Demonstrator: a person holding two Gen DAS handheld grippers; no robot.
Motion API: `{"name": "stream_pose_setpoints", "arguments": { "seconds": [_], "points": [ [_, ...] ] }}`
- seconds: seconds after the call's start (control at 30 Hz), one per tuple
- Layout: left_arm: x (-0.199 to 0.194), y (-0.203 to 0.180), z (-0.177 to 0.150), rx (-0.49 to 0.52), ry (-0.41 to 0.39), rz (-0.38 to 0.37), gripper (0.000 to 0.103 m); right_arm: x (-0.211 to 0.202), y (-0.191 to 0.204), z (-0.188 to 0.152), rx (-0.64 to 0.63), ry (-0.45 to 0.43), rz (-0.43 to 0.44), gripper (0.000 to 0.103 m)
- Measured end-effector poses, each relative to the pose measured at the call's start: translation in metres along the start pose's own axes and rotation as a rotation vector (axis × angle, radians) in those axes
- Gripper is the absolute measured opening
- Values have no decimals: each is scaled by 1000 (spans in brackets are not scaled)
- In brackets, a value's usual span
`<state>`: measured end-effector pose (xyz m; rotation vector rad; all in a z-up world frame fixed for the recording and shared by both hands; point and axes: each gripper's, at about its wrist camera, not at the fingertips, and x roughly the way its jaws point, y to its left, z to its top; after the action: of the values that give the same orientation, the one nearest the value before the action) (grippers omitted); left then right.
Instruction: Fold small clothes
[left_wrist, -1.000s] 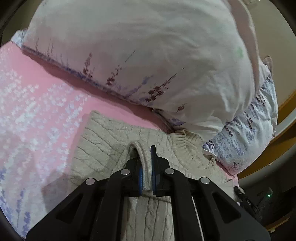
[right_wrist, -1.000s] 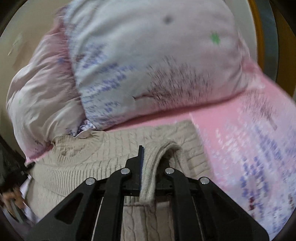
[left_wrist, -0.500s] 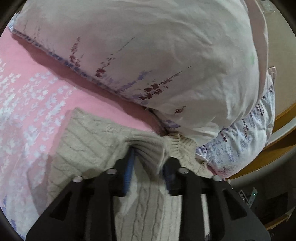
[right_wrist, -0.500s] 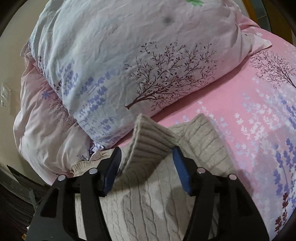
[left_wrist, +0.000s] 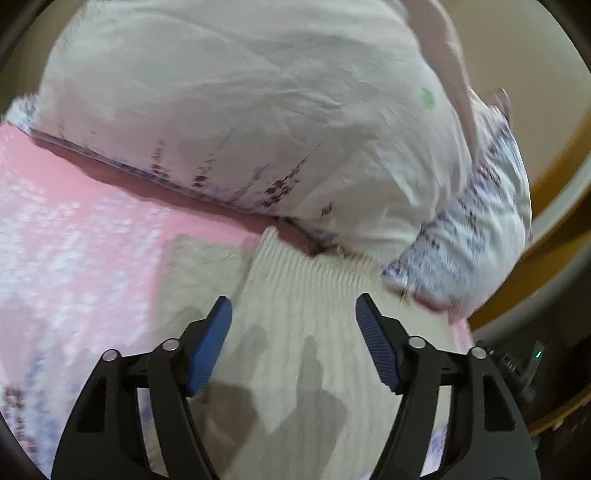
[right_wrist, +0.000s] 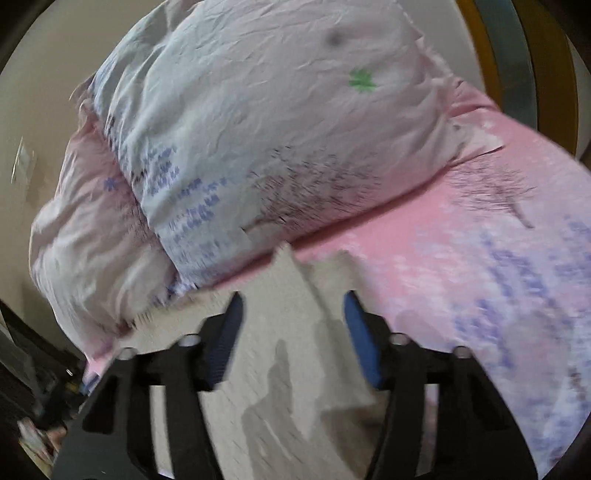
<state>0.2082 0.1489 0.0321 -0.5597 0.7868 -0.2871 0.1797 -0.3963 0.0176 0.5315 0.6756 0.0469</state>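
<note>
A beige cable-knit sweater (left_wrist: 295, 369) lies on the pink bed sheet (left_wrist: 74, 240), its ribbed edge (left_wrist: 295, 266) close to the pillows. My left gripper (left_wrist: 293, 301) hovers just above it, jaws opening, blue pads apart and clear of the knit. In the right wrist view the same sweater (right_wrist: 266, 387) spreads under my right gripper (right_wrist: 292, 298). A raised flap of knit stands between its jaws, which are closing, and the pads do not press on it. Both views are blurred by motion.
A large floral pillow (left_wrist: 258, 129) lies just beyond the sweater, also seen as the pillow (right_wrist: 277, 129) with a pale pink cushion (right_wrist: 92, 240) beside it. A wooden bed frame (left_wrist: 546, 258) runs along the right; dark clutter with a green light (left_wrist: 537, 354) sits below it.
Both grippers, shut on pinched folds of the sweater a second ago, have let go and spread their jaws. The folds have dropped onto the sweater, and both grippers have lifted and drawn back slightly.
</note>
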Motion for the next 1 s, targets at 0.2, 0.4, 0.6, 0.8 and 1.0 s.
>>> {"name": "stream_pose_setpoints", "arguments": {
  "seconds": [0.2,0.4,0.6,0.8,1.0],
  "points": [
    [-28,3,-32,145,37,60,52,-23,-16,-35,-123,75,-52,37],
    [-32,4,-55,209,76,101,49,-34,-15,-57,-178,118,-41,32],
    [-26,4,-68,218,115,111,39,-31,-11,-71,-214,153,-46,24],
    [-24,11,-71,182,126,108,10,-37,-10,-75,-231,119,-57,7],
    [-40,13,-70,192,116,90,7,-66,-6,-77,-214,42,-33,6]
  ]
}}
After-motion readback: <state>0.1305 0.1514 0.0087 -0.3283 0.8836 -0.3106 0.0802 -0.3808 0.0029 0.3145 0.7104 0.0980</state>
